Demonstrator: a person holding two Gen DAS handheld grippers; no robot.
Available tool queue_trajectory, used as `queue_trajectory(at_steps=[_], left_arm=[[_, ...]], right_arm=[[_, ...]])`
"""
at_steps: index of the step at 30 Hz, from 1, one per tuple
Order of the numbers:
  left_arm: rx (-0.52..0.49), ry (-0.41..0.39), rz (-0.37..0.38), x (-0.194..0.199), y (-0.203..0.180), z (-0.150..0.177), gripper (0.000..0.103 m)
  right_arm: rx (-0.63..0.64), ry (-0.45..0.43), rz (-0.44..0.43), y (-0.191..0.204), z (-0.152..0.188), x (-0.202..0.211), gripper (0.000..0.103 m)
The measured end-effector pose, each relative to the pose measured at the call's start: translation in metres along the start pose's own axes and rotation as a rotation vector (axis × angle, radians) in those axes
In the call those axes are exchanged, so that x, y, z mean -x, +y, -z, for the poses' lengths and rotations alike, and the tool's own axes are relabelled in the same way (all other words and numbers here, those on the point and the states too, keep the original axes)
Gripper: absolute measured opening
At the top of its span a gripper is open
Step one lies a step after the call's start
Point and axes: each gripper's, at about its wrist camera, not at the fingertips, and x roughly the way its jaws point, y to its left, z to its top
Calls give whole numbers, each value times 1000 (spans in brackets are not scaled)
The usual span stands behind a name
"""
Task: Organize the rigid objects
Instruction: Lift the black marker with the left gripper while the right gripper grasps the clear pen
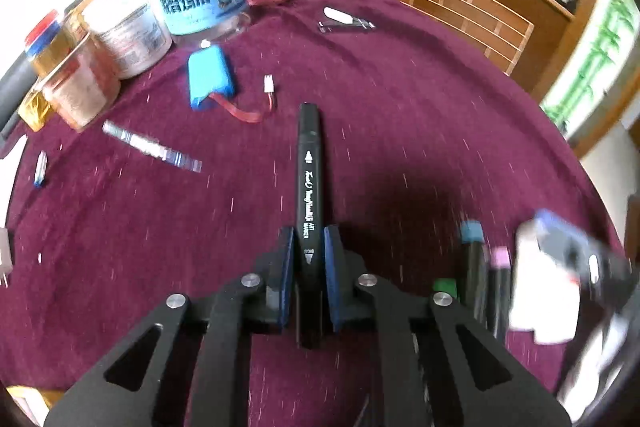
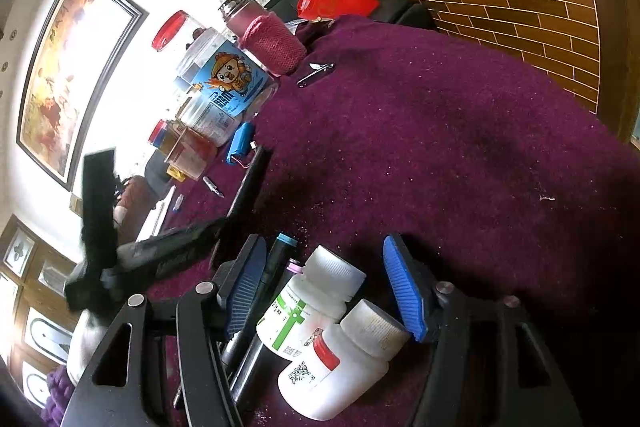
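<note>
Nearest you, the left tool [image 1: 308, 259] clamps a black marker [image 1: 309, 195] near its rear end, above the tabletop [image 1: 400, 115]. It's light, stiff, smooth; grip mid-barrel. Right tool [image 2: 324, 287] is open around two white bottles [image 2: 316, 303].

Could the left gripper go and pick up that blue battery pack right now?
Probably not yet: the left gripper is shut on the black marker. The cloth between it and the battery pack looks bare.

A maroon cloth [image 1: 400, 115] (fuzzy, lint-flecked) carries a blue battery pack [image 1: 212, 77], jars [image 1: 124, 31] and two white bottles [image 2: 320, 331].
</note>
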Motion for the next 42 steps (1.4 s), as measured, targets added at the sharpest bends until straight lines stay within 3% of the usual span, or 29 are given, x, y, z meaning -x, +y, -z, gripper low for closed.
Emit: queue_trajectory(at_steps=[6,10,12,14,15,16,18,19,21,29,32,34,38,42], left_arm=[[113,6,57,45,32,63,11],[151,26,21,64,39,107,12],[171,10,6,63,39,113,19],[184,2,23,58,34,107,45],[179,-7,30,59,29,107,45],[161,-13,17,56,25,105,43],[118,-28,-10,53,19,103,14],[129,-38,28,59,20,109,12],[165,-64,79,74,23,122,12],[355,-335,238,175,43,189,12],[396,-397,274,201,50,211,12],[404,-423,266,212,56,225,12],[465,-457,295,218,71,244,12],[495,-479,319,218,78,251,12]], right_arm=[[-4,0,-10,-1,0,1,58],[1,-2,-4,-1,0,0,58],[7,-3,-1,0,0,0,59],[12,-4,2,1,0,0,59],[13,-4,1,1,0,0,59],[10,-4,-2,1,0,0,59],[5,-6,-10,0,1,0,59],[5,-6,-11,0,1,1,59],[6,-6,-11,0,1,1,59],[24,-2,-3,3,0,-1,62],[119,43,83,18,-2,0,62],[213,-22,147,37,1,24,62],[272,-50,72,77,12,61,62],[410,86,31,125,46,41,61]])
